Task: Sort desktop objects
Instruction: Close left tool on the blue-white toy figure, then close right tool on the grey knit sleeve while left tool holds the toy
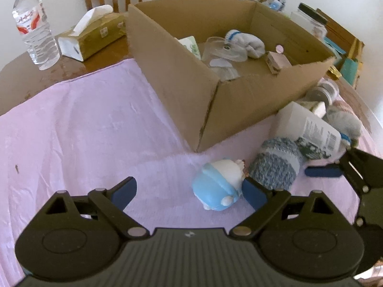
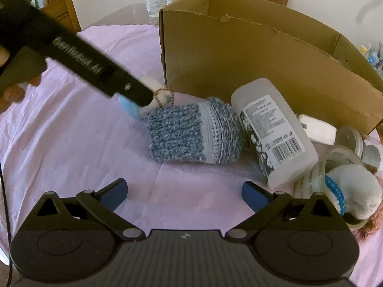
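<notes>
A blue-and-white toy figure (image 1: 217,186) lies on the pink cloth (image 1: 83,131). It sits between the fingers of my open left gripper (image 1: 189,192), close to the right pad and well apart from the left one. Just right of the toy lies a rolled blue knit sock (image 2: 191,134), with a white bottle (image 2: 275,129) on its side beyond it. My right gripper (image 2: 184,193) hangs open in front of the sock with nothing between its fingers. In the right wrist view the left gripper's black body (image 2: 83,57) hides most of the toy (image 2: 162,95).
An open cardboard box (image 1: 182,76) stands behind the objects, holding a white sock (image 1: 249,40) and clear plastic. A white sock with a blue band (image 2: 347,191), jars (image 1: 323,93), a water bottle (image 1: 33,24) and a tissue box (image 1: 91,35) are around it.
</notes>
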The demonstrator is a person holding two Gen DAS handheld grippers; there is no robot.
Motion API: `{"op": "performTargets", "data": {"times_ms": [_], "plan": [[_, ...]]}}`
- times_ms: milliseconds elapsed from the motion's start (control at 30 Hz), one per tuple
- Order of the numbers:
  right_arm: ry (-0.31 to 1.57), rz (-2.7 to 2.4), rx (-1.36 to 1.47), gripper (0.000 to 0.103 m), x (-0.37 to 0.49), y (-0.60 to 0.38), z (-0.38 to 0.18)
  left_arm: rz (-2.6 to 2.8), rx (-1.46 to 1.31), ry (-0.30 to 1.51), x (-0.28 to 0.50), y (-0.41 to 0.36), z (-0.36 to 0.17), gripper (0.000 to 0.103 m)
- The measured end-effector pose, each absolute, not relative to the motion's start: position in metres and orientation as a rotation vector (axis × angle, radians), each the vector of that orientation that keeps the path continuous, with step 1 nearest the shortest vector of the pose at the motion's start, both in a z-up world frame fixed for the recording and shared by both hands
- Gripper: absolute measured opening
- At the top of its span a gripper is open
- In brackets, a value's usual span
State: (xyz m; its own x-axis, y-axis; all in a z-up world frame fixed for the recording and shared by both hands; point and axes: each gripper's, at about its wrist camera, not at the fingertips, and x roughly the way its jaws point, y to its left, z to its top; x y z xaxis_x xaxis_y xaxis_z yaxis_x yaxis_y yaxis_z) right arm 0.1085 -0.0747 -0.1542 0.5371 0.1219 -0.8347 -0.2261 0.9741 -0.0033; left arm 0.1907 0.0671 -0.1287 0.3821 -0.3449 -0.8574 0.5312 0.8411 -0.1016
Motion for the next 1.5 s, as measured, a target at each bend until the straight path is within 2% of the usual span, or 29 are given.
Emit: {"op": "performTargets", "data": {"times_ms": [167, 333, 500, 567, 633, 1033, 1233, 1500], "plan": [[0.979, 0.200, -0.110, 0.103, 0.111, -0.077, -0.155, -0.619, 0.262, 1.002, 0.187, 0.065, -0.127, 0.093], [0.978, 0.203, -0.111, 0.103, 0.111, -0.079, -0.155, -0.691, 0.305, 0.996, 0.188, 0.056, -0.131, 0.074], [0.973, 0.200, -0.109, 0.103, 0.110, -0.082, -0.156, -0.756, 0.338, 0.967, 0.191, 0.050, -0.130, 0.072], [0.968, 0.199, -0.107, 0.103, 0.109, -0.083, -0.157, -0.789, 0.366, 0.959, 0.191, 0.047, -0.131, 0.069], [0.966, 0.196, -0.106, 0.103, 0.109, -0.085, -0.157, -0.809, 0.388, 0.957, 0.192, 0.045, -0.132, 0.062], [0.948, 0.157, -0.086, 0.103, 0.119, -0.090, -0.160, -0.863, 0.321, 0.995, 0.207, 0.050, -0.143, 0.049], [0.969, 0.103, -0.054, 0.103, 0.123, -0.087, -0.157, -0.871, 0.301, 1.001, 0.209, 0.053, -0.142, 0.047], [0.881, 0.062, -0.186, 0.103, 0.113, -0.074, -0.151, -0.884, 0.299, 1.003, 0.213, 0.052, -0.143, 0.047]]}}
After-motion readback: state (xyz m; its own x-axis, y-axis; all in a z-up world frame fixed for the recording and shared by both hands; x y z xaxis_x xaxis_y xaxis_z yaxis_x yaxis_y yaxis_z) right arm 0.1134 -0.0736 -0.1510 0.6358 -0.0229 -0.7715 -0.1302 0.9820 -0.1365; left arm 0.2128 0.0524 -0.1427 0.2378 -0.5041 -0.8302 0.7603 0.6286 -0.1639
